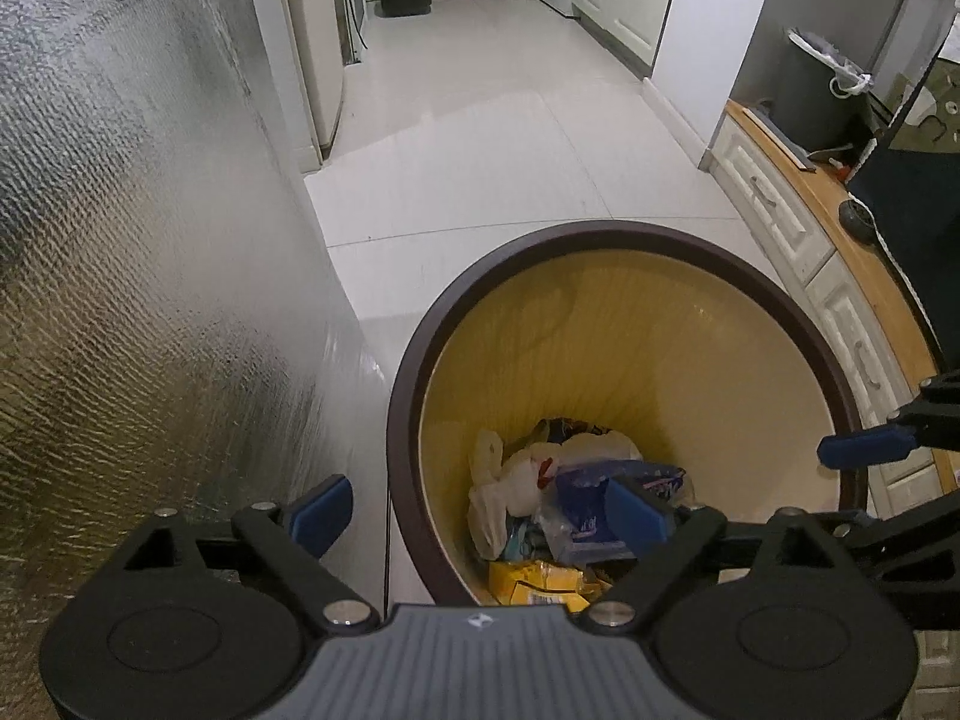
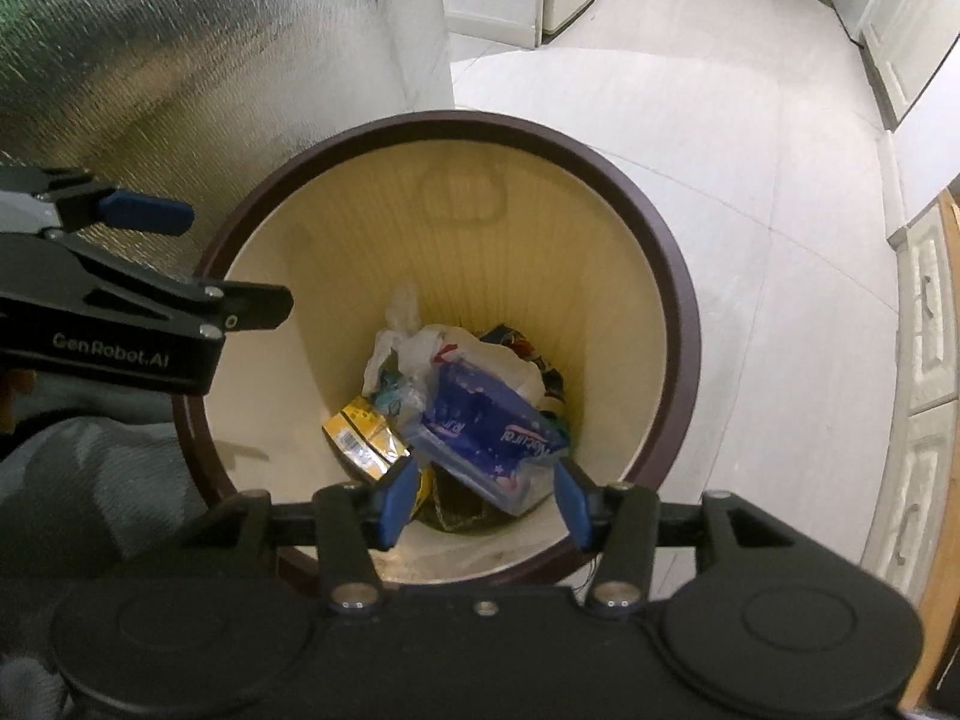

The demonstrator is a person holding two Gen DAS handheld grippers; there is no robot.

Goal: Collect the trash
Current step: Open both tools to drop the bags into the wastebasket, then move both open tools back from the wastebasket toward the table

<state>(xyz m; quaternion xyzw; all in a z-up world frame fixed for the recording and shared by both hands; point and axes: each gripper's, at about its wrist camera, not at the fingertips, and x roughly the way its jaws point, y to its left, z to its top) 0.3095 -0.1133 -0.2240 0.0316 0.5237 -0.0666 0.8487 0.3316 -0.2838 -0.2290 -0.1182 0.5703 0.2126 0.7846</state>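
A round bin with a dark brown rim [image 1: 600,234] [image 2: 456,120] and a cream inner wall stands on the floor below both grippers. At its bottom lie a blue plastic packet [image 2: 480,426] [image 1: 582,516], a white plastic bag [image 2: 432,348] [image 1: 522,480] and a yellow wrapper [image 2: 360,435] [image 1: 540,585]. My left gripper [image 1: 480,516] hangs open over the bin's left rim, nothing between its blue pads. My right gripper [image 2: 486,501] is open above the bin's near side; the blue packet lies deep below it, untouched. One blue pad [image 1: 864,447] of the right gripper shows at the right edge.
A foil-covered surface [image 1: 120,300] rises close on the left of the bin. White tiled floor [image 1: 480,150] stretches ahead. White drawers under a wooden top [image 1: 840,276] run along the right. A grey sleeve [image 2: 90,480] sits at the lower left.
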